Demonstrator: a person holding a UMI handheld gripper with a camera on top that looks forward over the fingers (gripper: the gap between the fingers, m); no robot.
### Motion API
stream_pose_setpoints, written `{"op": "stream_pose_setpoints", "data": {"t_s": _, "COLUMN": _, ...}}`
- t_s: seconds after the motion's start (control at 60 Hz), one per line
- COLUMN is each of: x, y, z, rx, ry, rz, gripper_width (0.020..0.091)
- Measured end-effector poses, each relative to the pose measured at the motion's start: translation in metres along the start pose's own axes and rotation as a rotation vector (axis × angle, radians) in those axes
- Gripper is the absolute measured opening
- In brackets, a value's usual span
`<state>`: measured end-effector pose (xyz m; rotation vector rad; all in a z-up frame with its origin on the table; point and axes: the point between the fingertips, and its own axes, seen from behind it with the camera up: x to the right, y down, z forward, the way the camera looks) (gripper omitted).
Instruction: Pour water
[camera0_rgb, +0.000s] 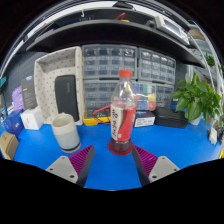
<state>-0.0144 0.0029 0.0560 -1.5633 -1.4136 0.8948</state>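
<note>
The tongs (112, 160) were spread wide, gripping nothing, their fingers (73, 163) low over the blue desk (40, 150). Just ahead of them, on the line between the two fingers but past their tips, stood the bottle (122, 112), upright with its red cap on and a red label round its body; the liquid in it could not be made out. It rested on the desk by itself, and the wide spread looked meant to take it between the pads. The cup (65, 131), pale and open-topped, stood near the bottle off the left finger, likely the vessel to pour into. Beyond were drawers (110, 72) and a plant (200, 100) at the right. Pouring had not begun.
</note>
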Motion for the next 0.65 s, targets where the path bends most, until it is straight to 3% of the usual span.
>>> {"op": "stream_pose_setpoints", "data": {"t_s": 0.15, "x": -0.029, "y": -0.026, "z": -0.051, "rx": 0.014, "ry": -0.028, "rz": 0.001, "gripper_width": 0.0763}}
{"op": "stream_pose_setpoints", "data": {"t_s": 0.317, "x": -0.06, "y": -0.072, "z": -0.1, "rx": 0.086, "ry": -0.053, "rz": -0.003, "gripper_width": 0.0764}}
{"op": "stream_pose_setpoints", "data": {"t_s": 0.65, "x": -0.107, "y": -0.117, "z": -0.154, "rx": 0.17, "ry": -0.1, "rz": -0.001, "gripper_width": 0.0774}}
